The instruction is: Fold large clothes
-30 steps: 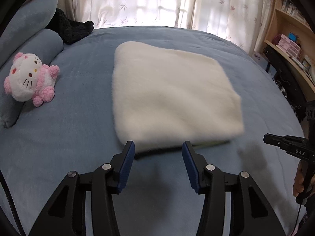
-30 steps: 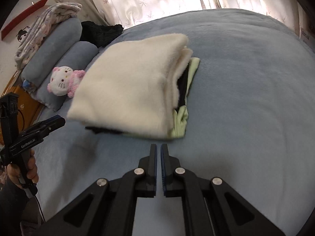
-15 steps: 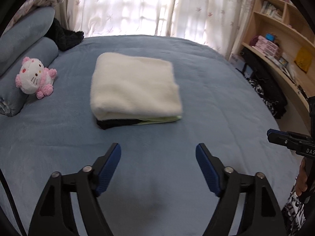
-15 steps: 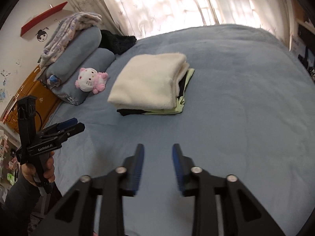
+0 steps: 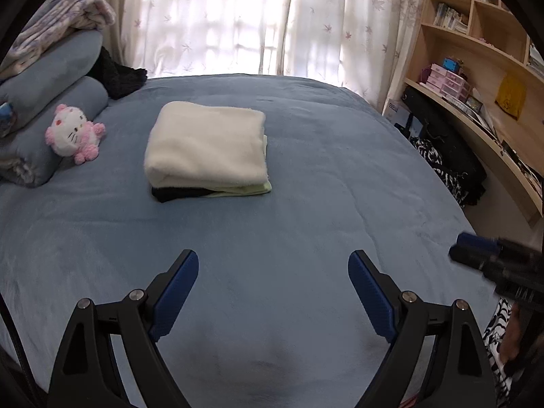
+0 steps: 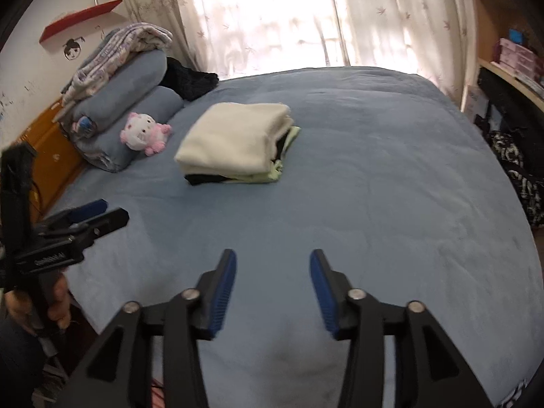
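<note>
At the bottom of each frame the left tool [image 5: 273,284] and right tool [image 6: 272,287] hang over bare bed [image 5: 306,224] with jaws apart and empty, which suggests the folding is finished. Well beyond them, left of centre, the folded pile [image 5: 207,149] rests flat, cream piece on top of black and green, near the plush [image 5: 73,134] by the pillows [image 5: 51,78] at upper left
</note>
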The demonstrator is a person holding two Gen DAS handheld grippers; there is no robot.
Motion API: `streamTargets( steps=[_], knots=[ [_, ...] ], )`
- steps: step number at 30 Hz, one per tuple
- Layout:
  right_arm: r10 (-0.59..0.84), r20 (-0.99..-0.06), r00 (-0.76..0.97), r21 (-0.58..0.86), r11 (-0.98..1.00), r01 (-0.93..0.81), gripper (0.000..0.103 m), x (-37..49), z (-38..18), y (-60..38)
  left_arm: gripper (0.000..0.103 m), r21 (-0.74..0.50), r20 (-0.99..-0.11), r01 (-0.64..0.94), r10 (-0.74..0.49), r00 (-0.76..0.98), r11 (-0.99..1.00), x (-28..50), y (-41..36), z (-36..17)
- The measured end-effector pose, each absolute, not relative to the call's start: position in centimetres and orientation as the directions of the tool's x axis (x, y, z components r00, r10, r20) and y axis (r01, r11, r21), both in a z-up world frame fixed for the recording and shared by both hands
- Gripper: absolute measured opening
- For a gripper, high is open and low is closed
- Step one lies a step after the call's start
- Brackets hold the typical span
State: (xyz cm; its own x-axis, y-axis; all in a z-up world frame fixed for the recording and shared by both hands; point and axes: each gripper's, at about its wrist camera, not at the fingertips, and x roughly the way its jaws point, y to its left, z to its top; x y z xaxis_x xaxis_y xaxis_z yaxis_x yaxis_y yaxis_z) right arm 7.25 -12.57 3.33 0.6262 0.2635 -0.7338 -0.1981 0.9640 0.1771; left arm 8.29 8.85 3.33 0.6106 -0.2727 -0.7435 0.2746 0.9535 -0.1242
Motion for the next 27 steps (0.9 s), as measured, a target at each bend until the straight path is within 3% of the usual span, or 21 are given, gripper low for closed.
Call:
streamTargets(
  steps=[5,9,17,27],
  knots=[
    [0.279,-0.719,0.636,0.25,0.958,-0.138,0.064,4.9,1.4,-13.3,0.093,-0.12,-0.746,0.23,-0.241,0.62,0.966,5.2,6.8,1.6],
    [0.237,-0.727,0.644,0.247,0.966,-0.076,0.065,3.7,-0.1,-13.5,0.102,-0.148,-0.761,0.181,-0.229,0.607,0.972,4.0,5.8,0.1],
    [0.202,-0.755,0.624,0.241,0.97,-0.022,0.065,2.4,-1.6,-13.9,0.102,-0.045,-0.784,0.12,-0.11,0.611,0.992,2.9,4.0,-0.6],
    [0.181,-0.738,0.65,0.205,0.978,-0.039,0.065,2.1,-0.7,-13.2,0.102,-0.012,-0.791,0.108,-0.075,0.607,0.994,2.1,3.7,-0.2]
  ],
)
